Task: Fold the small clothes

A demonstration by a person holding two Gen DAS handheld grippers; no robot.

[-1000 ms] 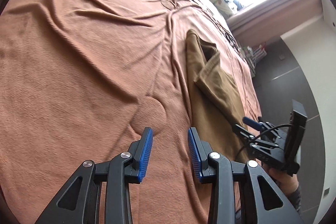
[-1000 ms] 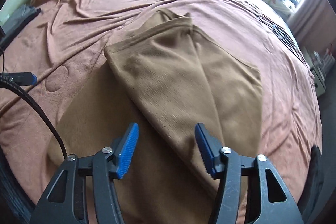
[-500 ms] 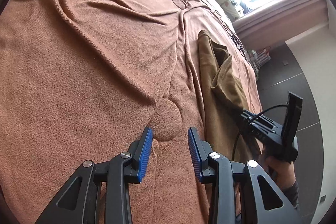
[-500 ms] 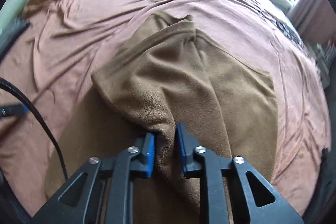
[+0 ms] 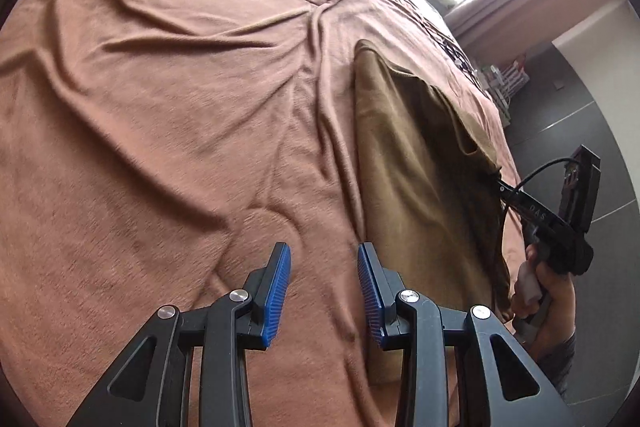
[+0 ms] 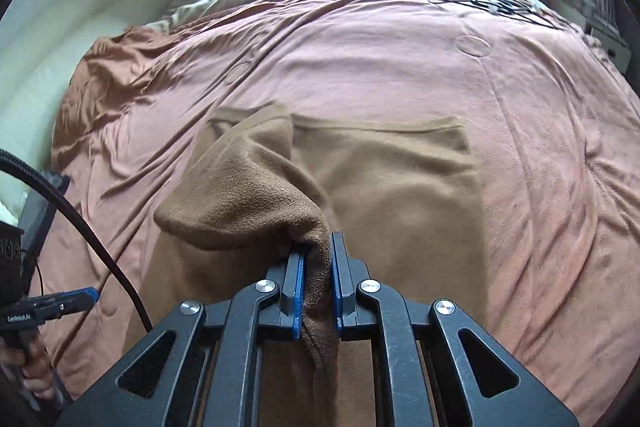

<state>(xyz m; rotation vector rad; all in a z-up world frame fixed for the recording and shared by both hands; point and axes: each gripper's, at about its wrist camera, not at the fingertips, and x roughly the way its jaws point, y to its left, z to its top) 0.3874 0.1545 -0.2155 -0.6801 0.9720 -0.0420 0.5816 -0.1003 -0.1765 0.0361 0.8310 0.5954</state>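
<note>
Left gripper [image 5: 323, 291] stood with its blue pads wide apart and nothing between them, low over the rust-coloured blanket [image 5: 168, 115] that covered the bed. In this left wrist view the brown garment [image 5: 404, 163] lay on the blanket to the right of the gripper, and one flap of it was lifted at its far right side. At that place the right gripper [image 5: 500, 183] pinched the cloth, and a hand [image 5: 548, 291] held its handle. In the right wrist view, the right gripper [image 6: 318, 291] was closed on a fold of the brown garment [image 6: 404, 187], with its pads pressed on the cloth from both sides. The held flap rose above the flat part, which lay spread on the blanket [image 6: 540, 131]. At the left edge, the left gripper [image 6: 86, 295] showed one blue tip, and a black cable [image 6: 80, 227] curved near it.
</note>
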